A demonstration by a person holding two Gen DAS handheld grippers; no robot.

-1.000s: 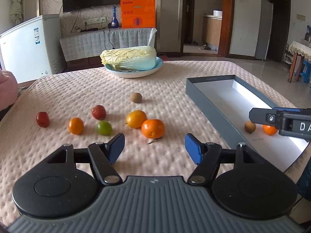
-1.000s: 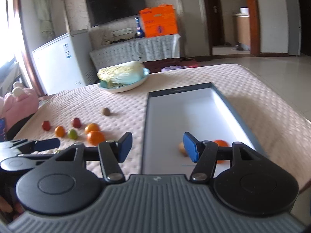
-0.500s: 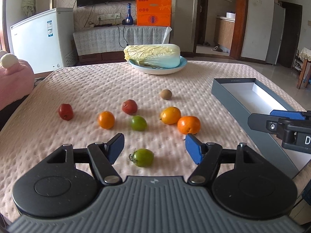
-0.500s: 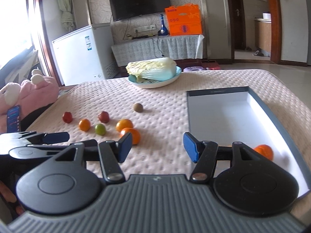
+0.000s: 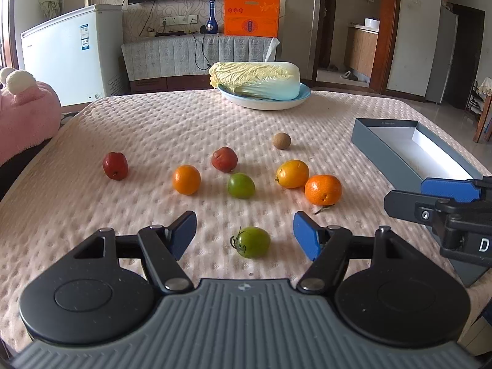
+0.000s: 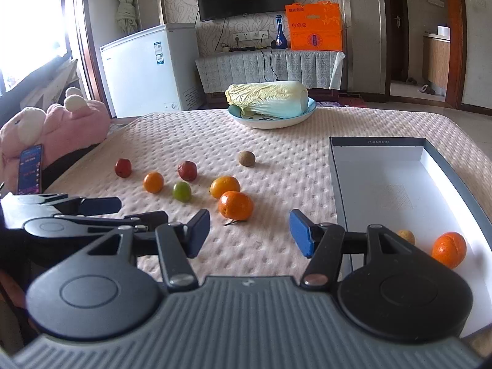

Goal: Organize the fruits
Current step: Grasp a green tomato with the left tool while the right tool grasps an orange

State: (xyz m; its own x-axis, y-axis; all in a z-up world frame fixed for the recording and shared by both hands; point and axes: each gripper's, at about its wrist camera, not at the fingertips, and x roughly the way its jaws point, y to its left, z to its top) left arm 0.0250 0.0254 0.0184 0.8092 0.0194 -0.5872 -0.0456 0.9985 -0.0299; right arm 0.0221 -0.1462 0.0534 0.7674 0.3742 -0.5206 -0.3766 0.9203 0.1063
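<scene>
A quilted pink tablecloth [image 5: 153,129] covers the table, and a grey box [image 6: 455,184] with a white inside lies on its right side, holding an orange [image 6: 449,249] and a small brownish fruit [image 6: 406,236] (partly hidden). The left gripper [image 5: 245,234] hangs with its jaws apart and empty, a green tomato [image 5: 252,242] lying on the cloth between them. The right gripper [image 6: 250,233] is likewise spread and holds nothing. Beyond them, a mandarin [image 5: 323,189], a yellow-orange fruit [image 5: 292,173] and other small fruits lie scattered.
</scene>
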